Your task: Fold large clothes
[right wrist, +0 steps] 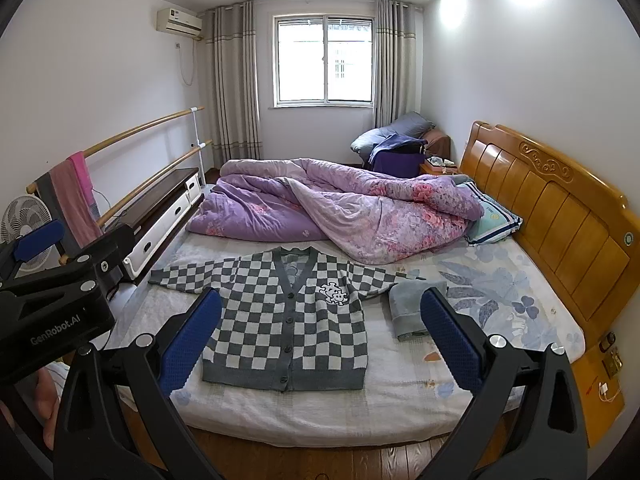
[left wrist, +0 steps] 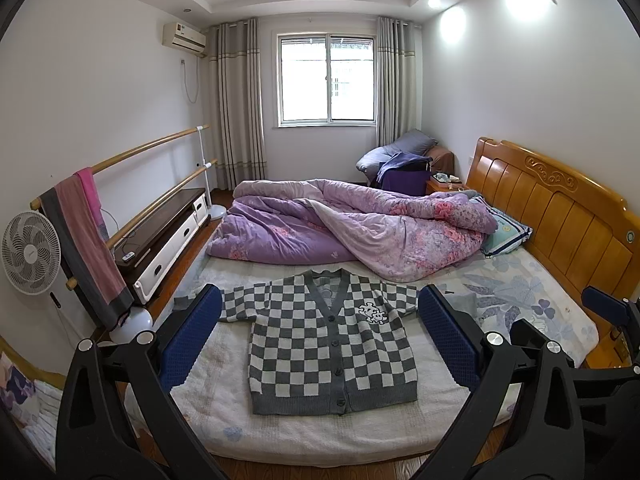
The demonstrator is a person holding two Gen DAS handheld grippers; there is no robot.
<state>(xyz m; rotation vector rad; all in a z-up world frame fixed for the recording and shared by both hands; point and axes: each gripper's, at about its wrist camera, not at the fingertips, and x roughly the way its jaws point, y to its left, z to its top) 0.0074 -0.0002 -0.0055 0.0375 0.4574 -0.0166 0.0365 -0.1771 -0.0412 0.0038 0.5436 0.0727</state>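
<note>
A grey and white checkered cardigan [left wrist: 332, 344] lies flat and buttoned on the bed [left wrist: 304, 436], front up, sleeves spread to the sides; it also shows in the right wrist view [right wrist: 288, 328]. My left gripper [left wrist: 320, 336] is open and empty, held above the bed's near edge with the cardigan between its blue pads. My right gripper [right wrist: 320, 336] is open and empty, to the right of the left one, over the cardigan's right side. The left gripper's body [right wrist: 52, 280] shows at the left of the right wrist view.
A crumpled purple floral quilt [left wrist: 352, 228] fills the bed's far half. A folded grey cloth [right wrist: 412, 308] lies right of the cardigan. A wooden headboard [left wrist: 560, 208] is at right. A fan [left wrist: 30, 252], a rail with towels [left wrist: 88, 240] and a low cabinet [left wrist: 168, 232] stand left.
</note>
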